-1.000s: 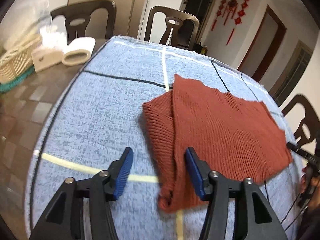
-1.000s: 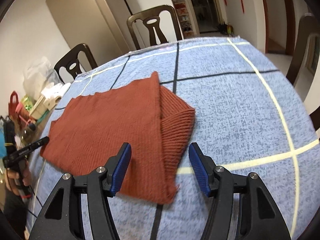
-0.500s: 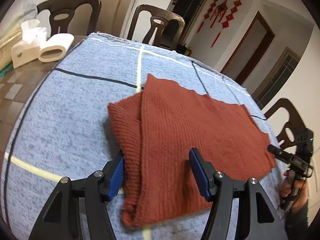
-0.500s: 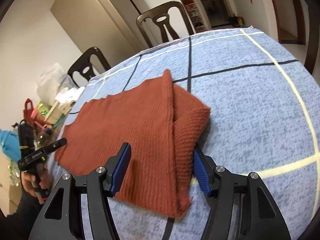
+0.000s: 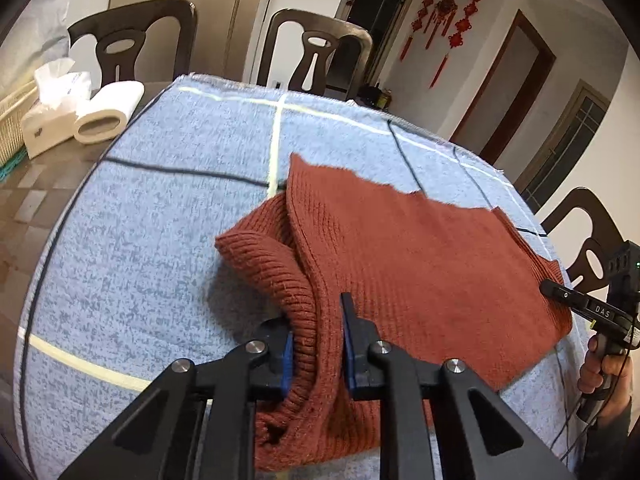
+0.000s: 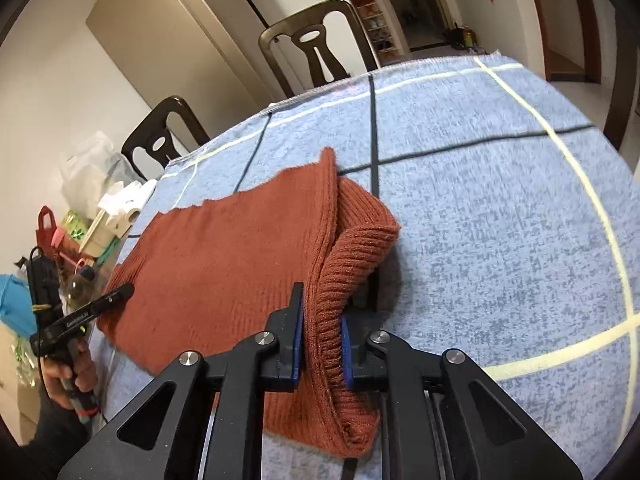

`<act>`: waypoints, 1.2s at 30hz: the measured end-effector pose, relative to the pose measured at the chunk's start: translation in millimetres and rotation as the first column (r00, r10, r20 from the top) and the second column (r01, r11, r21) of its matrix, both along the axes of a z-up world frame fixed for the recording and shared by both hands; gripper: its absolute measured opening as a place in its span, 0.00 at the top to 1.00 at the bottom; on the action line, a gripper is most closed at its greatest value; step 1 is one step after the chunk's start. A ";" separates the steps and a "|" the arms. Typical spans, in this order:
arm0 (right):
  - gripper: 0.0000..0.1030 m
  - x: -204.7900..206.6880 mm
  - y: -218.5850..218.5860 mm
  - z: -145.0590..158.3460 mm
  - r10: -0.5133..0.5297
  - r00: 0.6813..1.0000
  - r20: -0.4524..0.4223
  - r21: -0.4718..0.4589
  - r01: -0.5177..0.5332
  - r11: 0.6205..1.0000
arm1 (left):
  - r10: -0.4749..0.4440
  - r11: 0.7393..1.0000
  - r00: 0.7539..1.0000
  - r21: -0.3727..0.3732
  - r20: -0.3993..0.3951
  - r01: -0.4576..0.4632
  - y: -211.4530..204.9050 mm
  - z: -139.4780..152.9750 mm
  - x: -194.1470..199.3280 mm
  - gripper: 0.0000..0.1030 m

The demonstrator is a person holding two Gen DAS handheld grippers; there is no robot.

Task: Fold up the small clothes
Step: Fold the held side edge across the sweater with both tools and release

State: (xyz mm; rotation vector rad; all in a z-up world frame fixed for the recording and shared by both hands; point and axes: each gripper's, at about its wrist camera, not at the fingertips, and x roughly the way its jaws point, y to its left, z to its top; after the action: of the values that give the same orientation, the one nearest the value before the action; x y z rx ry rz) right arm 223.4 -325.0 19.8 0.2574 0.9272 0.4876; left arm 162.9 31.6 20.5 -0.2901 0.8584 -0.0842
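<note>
The rust-red knit garment (image 5: 420, 264) lies spread on the blue checked tablecloth (image 5: 152, 240), its ribbed edge folded over along one side and bunched upward where both grippers meet it.

The left gripper (image 5: 316, 344) has its blue-padded fingers (image 5: 347, 340) drawn close together, clamped on the ribbed fold at the near corner of the garment; the knit fills the narrow gap between the pads and bulges above and below them. It points forward along the table from the near edge, its black frame low over the cloth.

The right gripper (image 6: 320, 348) is likewise pinched on the ribbed fold at the opposite end of the same edge, with the thick rib (image 6: 360, 252) standing up and curling over just ahead of its fingers (image 6: 297, 336). It too reaches in low from the near side.

In each wrist view the other handheld unit shows at the frame's margin, a hand (image 6: 72, 372) wrapped around its grip.

Dark chairs (image 5: 320, 52) stand past the far table edge, and a tissue box (image 5: 52, 120) and paper roll (image 5: 108, 116) sit off the cloth.
</note>
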 end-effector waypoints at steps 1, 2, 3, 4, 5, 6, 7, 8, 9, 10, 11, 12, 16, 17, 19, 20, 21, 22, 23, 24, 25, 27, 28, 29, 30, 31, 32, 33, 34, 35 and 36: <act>0.86 -3.4 1.2 7.7 0.010 1.000 0.015 0.006 -0.010 1.000 | -0.007 1.000 1.000 0.000 0.012 0.007 -0.4 6.0 -1.9 0.81; 0.87 -5.0 0.8 11.5 0.015 1.000 0.021 0.012 -0.015 1.000 | -0.014 1.000 1.000 -0.003 0.022 0.014 -0.4 11.1 -4.1 0.81; 0.87 -7.4 0.7 18.2 0.019 0.999 0.028 0.016 -0.020 1.000 | -0.022 1.000 0.999 -0.009 0.032 0.022 -0.2 17.6 -6.1 0.81; 0.87 -9.8 0.5 24.4 0.024 0.999 0.034 0.018 -0.024 1.000 | -0.029 0.999 0.999 -0.013 0.040 0.030 0.2 23.7 -7.4 0.81; 0.87 -12.1 0.2 29.5 0.029 0.999 0.041 0.021 -0.029 0.999 | -0.037 0.999 0.998 -0.016 0.051 0.038 -0.4 30.3 -10.3 0.82; 0.87 -16.3 0.4 37.7 0.037 0.998 0.052 0.025 -0.038 0.999 | -0.047 0.999 0.997 -0.019 0.064 0.048 -1.2 37.1 -13.8 0.82; 0.87 -20.6 0.3 44.0 0.043 0.997 0.061 0.027 -0.045 0.999 | -0.055 0.998 0.996 -0.020 0.075 0.057 -1.7 43.2 -16.9 0.82; 0.87 -23.9 0.4 47.8 0.048 0.997 0.067 0.027 -0.050 0.998 | -0.064 0.998 0.994 -0.021 0.086 0.066 -2.7 49.2 -21.8 0.82; 0.87 -31.2 0.2 55.4 0.058 0.995 0.081 0.024 -0.060 0.998 | -0.075 0.997 0.992 -0.023 0.098 0.078 -3.3 55.0 -27.6 0.82; 0.87 -36.0 0.0 59.6 0.063 0.994 0.089 0.020 -0.065 0.998 | -0.085 0.996 0.991 -0.024 0.107 0.089 -3.7 59.8 -33.9 0.82; 0.87 -41.3 -0.8 63.3 0.069 0.993 0.096 0.018 -0.071 0.997 | -0.093 0.995 0.989 -0.025 0.112 0.096 -4.0 63.1 -39.4 0.82; 0.87 -50.2 -1.8 67.2 0.077 0.992 0.102 0.016 -0.079 0.997 | -0.100 0.994 0.988 -0.026 0.117 0.104 -5.0 65.7 -46.1 0.82; 0.87 -77.7 -3.9 66.7 0.096 0.990 0.103 0.011 -0.097 0.995 | -0.122 0.991 0.985 -0.032 0.119 0.127 -6.8 60.8 -77.8 0.82; 0.87 -83.9 -5.1 63.6 0.097 0.991 0.094 0.013 -0.099 0.995 | -0.120 0.991 0.986 -0.042 0.112 0.126 -6.3 56.0 -84.5 0.82; 0.87 -96.0 -11.3 51.7 0.086 0.994 0.068 0.008 -0.087 0.996 | -0.112 0.991 0.990 -0.062 0.083 0.118 -4.8 42.3 -97.2 0.82; 0.87 -99.9 -13.6 46.2 0.078 0.995 0.056 0.007 -0.078 0.997 | -0.106 0.991 0.992 -0.069 0.068 0.111 -3.1 33.5 -103.4 0.82; 0.87 -102.8 -16.7 38.5 0.069 0.997 0.038 0.009 -0.069 0.998 | -0.098 0.992 0.994 -0.077 0.052 0.102 -2.3 26.1 -106.2 0.82; 0.87 -104.3 -20.6 28.7 0.057 0.998 0.015 0.014 -0.057 0.998 | -0.089 0.992 0.996 -0.088 0.031 0.091 -0.6 17.1 -108.4 0.82; 0.87 -104.8 -23.6 21.6 0.045 0.999 -0.003 0.016 -0.045 0.999 | -0.078 0.993 0.997 -0.093 0.009 0.079 1.8 8.2 -108.9 0.82; 0.87 -103.4 -27.1 11.0 0.025 0.999 -0.028 0.012 -0.024 1.000 | -0.067 0.993 0.998 -0.100 -0.010 0.066 2.6 1.2 -111.5 0.82; 0.87 -102.2 -29.1 5.5 0.016 0.999 -0.041 0.016 -0.015 1.000 | -0.063 0.992 0.998 -0.111 -0.022 0.060 3.8 -4.4 -112.1 0.82; 0.87 -99.0 -31.9 -4.4 0.003 0.998 -0.062 0.022 -0.002 1.000 | -0.054 0.991 0.998 -0.123 -0.032 0.050 5.7 -10.6 -109.7 0.81; 0.86 -98.8 -31.2 -6.1 -0.001 0.998 -0.067 0.020 0.002 1.000 | -0.052 0.991 0.998 -0.128 -0.035 0.048 5.8 -11.2 -108.8 0.81; 0.85 -99.1 -30.7 -6.5 -0.003 0.998 -0.070 0.018 0.004 1.000 | -0.054 0.991 0.998 -0.124 -0.036 0.049 5.0 -10.0 -108.1 0.81; 0.85 -99.5 -31.1 -6.7 -0.005 0.997 -0.073 0.018 0.006 1.000 | -0.053 0.992 0.998 -0.114 -0.034 0.049 4.0 -7.8 -109.3 0.78; 0.83 -102.1 -31.9 -6.2 -0.009 0.997 -0.075 0.017 0.010 1.000 | -0.048 0.994 0.998 -0.098 -0.031 0.045 2.3 -5.2 -111.2 0.77; 0.81 -104.5 -32.6 -4.9 -0.015 0.997 -0.075 0.012 0.016 1.000 | -0.043 0.996 0.999 -0.084 -0.028 0.041 2.6 -3.0 -113.4 0.77; 0.80 -108.8 -35.6 -1.4 -0.025 0.998 -0.063 -0.006 0.024 1.000 | -0.034 0.997 0.999 -0.077 -0.024 0.032 4.7 -0.1 -116.4 0.77; 0.79 -113.6 -38.0 1.6 -0.034 0.998 -0.050 -0.020 0.033 0.999 | -0.023 0.997 1.000 -0.075 -0.019 0.022 7.8 3.2 -120.2 0.77; 0.79 -118.2 -39.4 5.9 -0.042 0.999 -0.034 -0.037 0.040 0.999 | -0.011 0.998 1.000 -0.069 -0.009 0.011 10.1 7.0 -124.5 0.77; 0.79 -123.6 -40.1 11.2 -0.046 0.999 -0.015 -0.059 0.045 0.997 | -0.001 0.999 1.000 -0.054 0.002 0.001 11.7 10.9 -126.9 0.77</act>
State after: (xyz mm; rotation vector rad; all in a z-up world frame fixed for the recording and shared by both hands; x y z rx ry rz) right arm 99.9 -365.1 31.1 0.2297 0.9483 0.4160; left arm 36.0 43.2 31.4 -0.3396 0.8553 -0.1087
